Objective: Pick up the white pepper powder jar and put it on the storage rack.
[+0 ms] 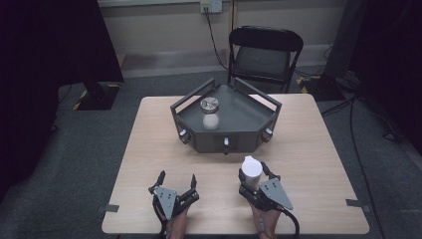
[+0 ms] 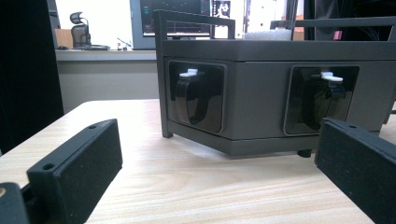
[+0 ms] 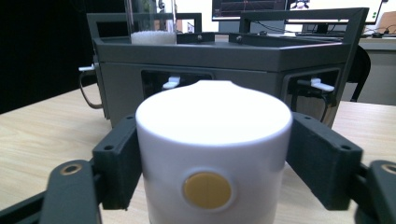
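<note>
The right gripper (image 1: 255, 175) pinches a white cylindrical container (image 1: 251, 172), one black jaw pressed against each side of it, as the right gripper view shows up close (image 3: 212, 154). The left gripper (image 1: 175, 181) rests on the table with its jaws spread wide and nothing between them.

The container stands upright on the table near the front edge, right of centre, well short of the tray. It is smooth, matte white plastic with a rounded top edge, a small spout-like lip on its lid and a round yellow dot on the wall that faces the right gripper's camera.

The table (image 1: 318, 149) is pale wood-grain laminate with rounded corners. The dark grey tray (image 1: 259, 130) is an angular, faceted box with raised rail handles and small white-tipped latches set in recessed front panels. On its deck stands a clear glass jar (image 1: 210, 113) with a metal lid, part-filled with something white. The jaw pads look rough and foam-like.
</note>
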